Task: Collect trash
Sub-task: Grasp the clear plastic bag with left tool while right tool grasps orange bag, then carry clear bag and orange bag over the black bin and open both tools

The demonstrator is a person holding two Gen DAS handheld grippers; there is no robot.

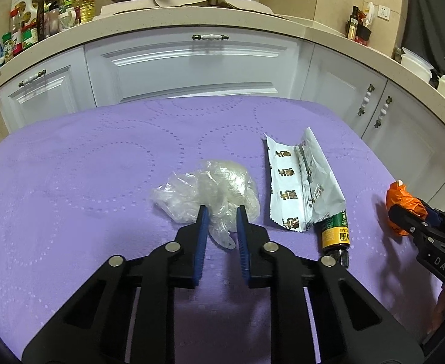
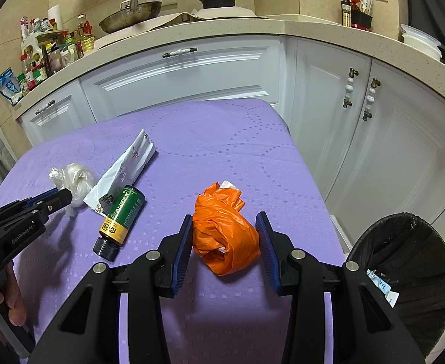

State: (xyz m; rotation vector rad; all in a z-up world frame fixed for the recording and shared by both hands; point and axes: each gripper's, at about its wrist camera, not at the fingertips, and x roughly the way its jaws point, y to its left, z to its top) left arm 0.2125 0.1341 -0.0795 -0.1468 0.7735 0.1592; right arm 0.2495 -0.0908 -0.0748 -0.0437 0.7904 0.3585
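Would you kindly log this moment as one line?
left gripper: closing on clear plastic wad | right gripper: shut on orange bag | bin: right of table

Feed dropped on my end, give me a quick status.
Left gripper pinching clear plastic wad. Right gripper clamped on orange bag. Wrapper and bottle remain. Bin unobstructed.

Bin (image 2: 404, 273): cut off by right wrist view's edge, paper scraps inside half hidden behind gripper frame | Bottle (image 1: 336, 233): top tucked under foil wrapper (image 1: 301, 182) | Wrapper print: too small to read | Left-hand fingers (image 2: 13, 297): cropped at frame edge
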